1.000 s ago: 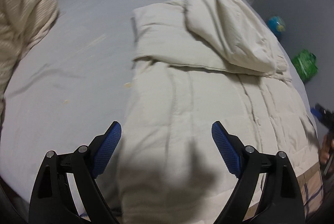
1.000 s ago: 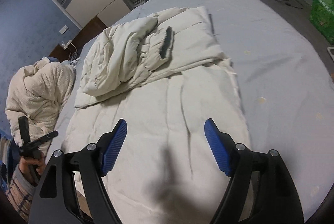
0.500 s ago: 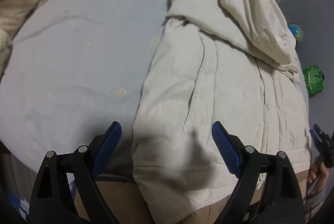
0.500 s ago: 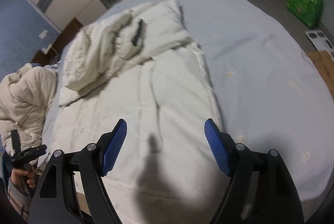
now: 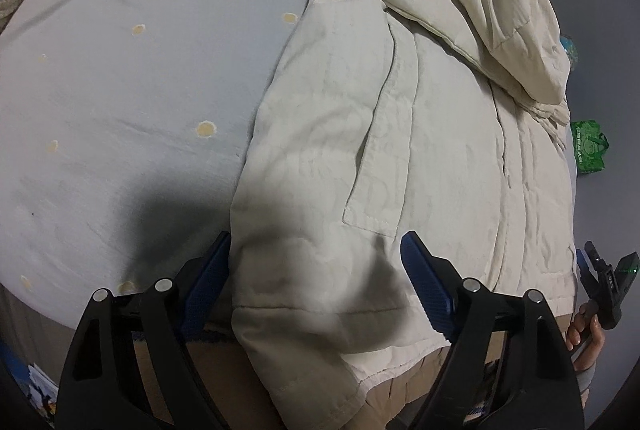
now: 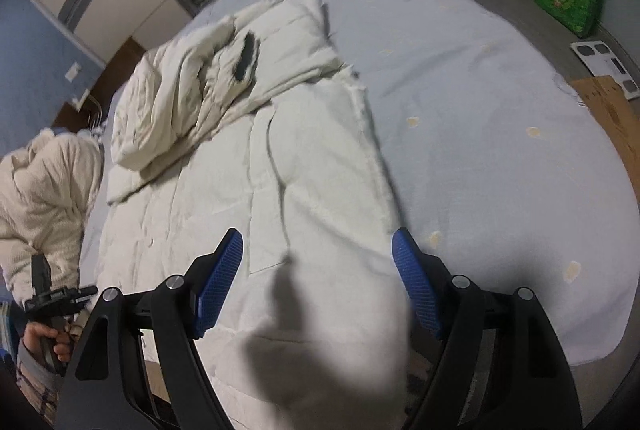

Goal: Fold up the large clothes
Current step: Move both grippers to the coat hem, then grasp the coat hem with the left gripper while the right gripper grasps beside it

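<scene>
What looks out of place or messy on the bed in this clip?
The grey sheet is dotted with yellowish spots that look like stains. The cream coat has its hem hanging over the bed's near edge, and its upper part lies bunched rather than flat.

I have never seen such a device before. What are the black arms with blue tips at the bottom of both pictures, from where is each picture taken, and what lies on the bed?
There is no robot here. A person holds one hand-held gripper in each hand, and each gripper carries a wide-angle camera that looks forward along its two fingers. The black arms with blue pads are those fingers.

One picture comes from the left gripper, the other from the right gripper. Both are open and hold nothing.

On the grey bed sheet lies a large cream padded coat, spread flat, with its upper part folded or bunched at the far end. Its near hem hangs over the bed edge, just in front of both grippers.

In the right picture you also see the person's left hand holding the other device, and a second cream garment heaped at the left.
</scene>
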Tool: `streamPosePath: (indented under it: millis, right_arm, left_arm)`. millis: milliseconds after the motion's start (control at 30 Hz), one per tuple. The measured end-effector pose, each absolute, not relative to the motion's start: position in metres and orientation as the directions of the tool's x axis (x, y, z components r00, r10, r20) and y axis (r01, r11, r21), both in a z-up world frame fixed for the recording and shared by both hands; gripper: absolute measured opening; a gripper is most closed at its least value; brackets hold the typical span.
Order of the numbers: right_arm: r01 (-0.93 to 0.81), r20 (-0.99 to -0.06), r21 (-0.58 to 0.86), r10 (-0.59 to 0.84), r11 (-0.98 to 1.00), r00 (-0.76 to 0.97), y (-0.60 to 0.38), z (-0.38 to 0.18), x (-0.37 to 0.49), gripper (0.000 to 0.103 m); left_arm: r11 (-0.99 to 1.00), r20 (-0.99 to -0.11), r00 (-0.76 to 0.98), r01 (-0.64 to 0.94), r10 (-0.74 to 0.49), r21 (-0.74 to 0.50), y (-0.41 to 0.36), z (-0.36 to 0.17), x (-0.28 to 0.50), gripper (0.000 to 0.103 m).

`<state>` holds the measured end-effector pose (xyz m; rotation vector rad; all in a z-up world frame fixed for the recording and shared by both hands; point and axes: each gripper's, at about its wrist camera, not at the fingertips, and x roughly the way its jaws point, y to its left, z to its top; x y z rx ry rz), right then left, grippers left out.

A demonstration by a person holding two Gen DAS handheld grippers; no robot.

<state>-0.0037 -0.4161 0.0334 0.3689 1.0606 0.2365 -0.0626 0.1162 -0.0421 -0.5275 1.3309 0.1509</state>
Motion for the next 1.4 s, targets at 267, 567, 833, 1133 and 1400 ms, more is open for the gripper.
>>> streamPosePath:
  millis: [267, 567, 833, 1133, 1400]
  right_arm:
    - [0.051, -0.792, 0.558, 0.512, 0.829, 0.333, -0.441, 0.001, -0.003, 0.073]
    - [-0.012, -0.684, 0.700, 0.676, 0.714, 0.276, -0.435, -0.006, -0.012, 0.067]
    - [-0.074, -0.659, 0.715, 0.706, 0.695, 0.259, -0.433, -0.006, -0.023, 0.022]
    - [-0.158, -0.567, 0.768, 0.773, 0.621, 0.284, -0.430, 0.025, -0.021, 0.013]
    - [-0.211, -0.417, 0.850, 0.861, 0.483, 0.291, -0.419, 0.063, 0.002, 0.012]
  left_arm:
    - [0.882, -0.950, 0.243, -0.380, -0.197, -0.280, 0.110, -0.044, -0.061, 0.063]
    - [0.899, -0.946, 0.243, -0.328, -0.215, -0.289, 0.107, -0.038, -0.072, 0.042]
    - [0.911, -0.929, 0.290, -0.268, -0.232, -0.312, 0.102, -0.026, -0.092, 0.022]
    - [0.897, -0.849, 0.412, -0.142, -0.331, -0.419, 0.092, 0.003, -0.102, 0.016]
    - [0.867, -0.762, 0.503, -0.049, -0.408, -0.497, 0.099, 0.041, -0.090, 0.011]
